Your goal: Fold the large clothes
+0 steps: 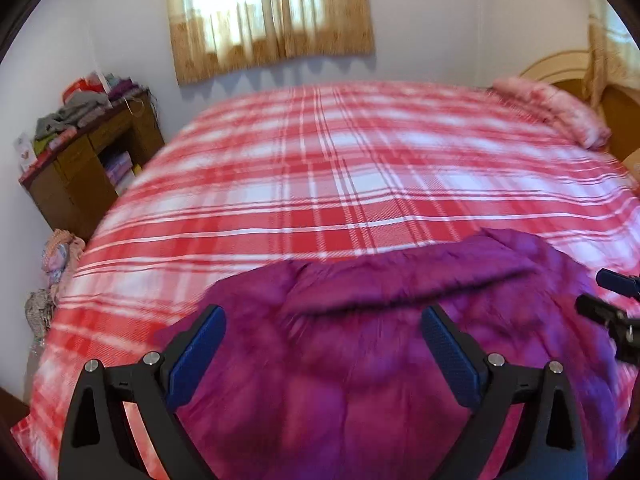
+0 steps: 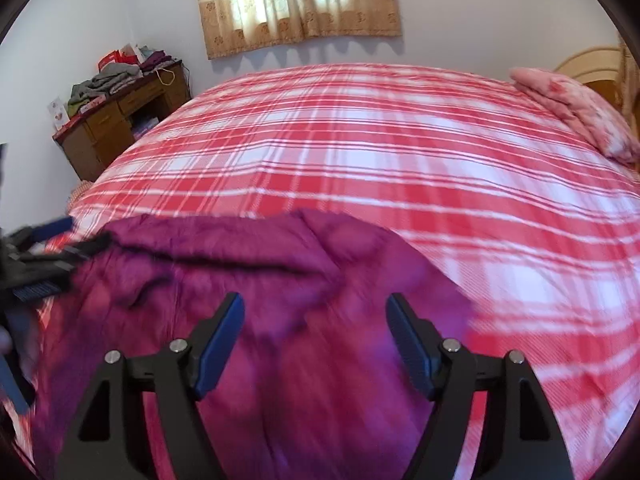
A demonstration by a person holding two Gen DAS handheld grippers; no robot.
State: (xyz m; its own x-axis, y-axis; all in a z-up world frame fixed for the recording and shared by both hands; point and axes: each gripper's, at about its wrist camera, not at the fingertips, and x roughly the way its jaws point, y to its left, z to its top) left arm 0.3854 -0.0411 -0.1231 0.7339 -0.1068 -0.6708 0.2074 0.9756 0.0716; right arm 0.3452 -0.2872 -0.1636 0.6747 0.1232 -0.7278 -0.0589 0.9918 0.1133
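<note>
Both claws hang over the near edge of the bed (image 1: 320,168), pointing down across a magenta fleece garment (image 1: 360,360) that lies spread on the red-and-white plaid bedspread (image 2: 400,152). The left claw (image 1: 323,320) is spread wide, blue pads facing each other with nothing pinched between them; the purple fabric lies below the gap. The right claw (image 2: 315,308) is spread too, jaws apart and empty, with the garment beneath it. In the left wrist view the right claw's dark fingertips poke in at the right edge; in the right wrist view the left claw shows blurred at the left edge, near the garment's far-left corner.

The garment has a folded band running across its far edge, and its right side ends just beside bare plaid. A pink floral pillow (image 2: 580,116) sits at the far right by the wooden headboard (image 1: 576,68). A brown table (image 2: 116,128) piled with clothes stands against the wall far left, under a beige curtain (image 2: 296,4).
</note>
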